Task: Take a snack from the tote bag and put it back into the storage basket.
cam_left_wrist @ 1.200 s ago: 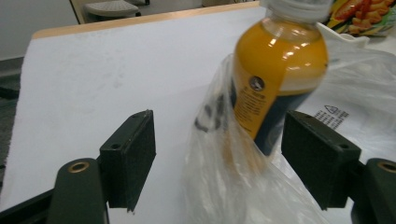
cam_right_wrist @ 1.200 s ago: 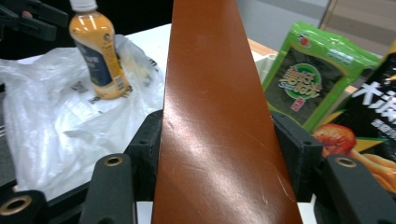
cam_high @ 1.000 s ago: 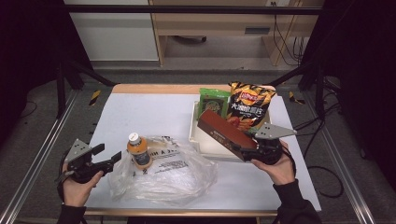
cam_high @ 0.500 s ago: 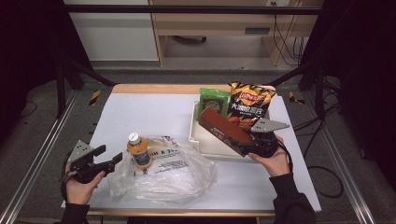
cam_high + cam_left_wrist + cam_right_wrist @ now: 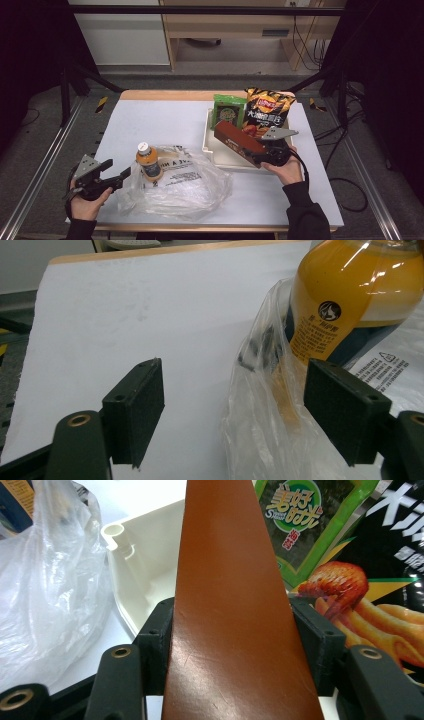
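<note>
Landmark: white tray on worktop.

Hidden: lower part of juice bottle blurred behind plastic bag; bottle top cut off in left claw view. Far end of brown box cut off in right claw view; box covers much of tray interior.

Right claw: closed on brown box, pads pressing both long sides; box angled over tray, in front of green packet and chip bag.

Left claw: jaws wide apart, gripping nothing; bag edge between pads, well left of tray.
</note>
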The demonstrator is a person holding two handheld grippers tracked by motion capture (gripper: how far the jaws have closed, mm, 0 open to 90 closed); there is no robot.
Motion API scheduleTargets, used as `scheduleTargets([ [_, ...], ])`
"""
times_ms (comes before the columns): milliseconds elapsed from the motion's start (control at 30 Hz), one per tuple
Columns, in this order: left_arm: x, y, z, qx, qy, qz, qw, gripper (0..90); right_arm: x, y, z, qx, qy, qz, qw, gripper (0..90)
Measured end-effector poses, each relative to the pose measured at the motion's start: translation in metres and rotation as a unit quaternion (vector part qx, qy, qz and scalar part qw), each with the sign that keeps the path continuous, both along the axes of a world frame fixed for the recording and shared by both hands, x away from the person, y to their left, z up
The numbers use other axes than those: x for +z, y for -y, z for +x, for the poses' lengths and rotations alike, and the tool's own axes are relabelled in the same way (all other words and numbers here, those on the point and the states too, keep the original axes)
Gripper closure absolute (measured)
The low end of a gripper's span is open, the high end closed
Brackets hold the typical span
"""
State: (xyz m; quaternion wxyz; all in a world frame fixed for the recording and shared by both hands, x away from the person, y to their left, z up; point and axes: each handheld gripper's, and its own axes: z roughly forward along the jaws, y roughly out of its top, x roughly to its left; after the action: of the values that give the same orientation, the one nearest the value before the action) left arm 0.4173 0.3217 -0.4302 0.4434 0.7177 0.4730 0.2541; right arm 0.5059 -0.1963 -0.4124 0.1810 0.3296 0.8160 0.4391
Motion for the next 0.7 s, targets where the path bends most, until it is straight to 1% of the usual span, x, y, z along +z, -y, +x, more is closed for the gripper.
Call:
scheduleTargets([
  [300,-0.001,0.002,-0.001,-0.003,0.001,0.001,1.0000,23.5,-0.011,-0.010,0.008,0.004,-0.021,-0.019,0.9996,43.5],
  [433,-0.002,0.002,-0.001,-0.004,0.000,0.001,1.0000,23.5,-0.015,-0.012,0.010,0.001,-0.028,-0.034,0.9991,43.5],
  [600,-0.002,0.002,-0.001,-0.003,0.000,0.001,1.0000,23.5,-0.019,-0.012,0.013,-0.002,-0.035,-0.044,0.9984,43.4],
  [700,-0.002,0.002,-0.001,-0.003,0.001,-0.001,1.0000,23.5,-0.021,-0.012,0.014,-0.003,-0.043,-0.050,0.9978,43.3],
])
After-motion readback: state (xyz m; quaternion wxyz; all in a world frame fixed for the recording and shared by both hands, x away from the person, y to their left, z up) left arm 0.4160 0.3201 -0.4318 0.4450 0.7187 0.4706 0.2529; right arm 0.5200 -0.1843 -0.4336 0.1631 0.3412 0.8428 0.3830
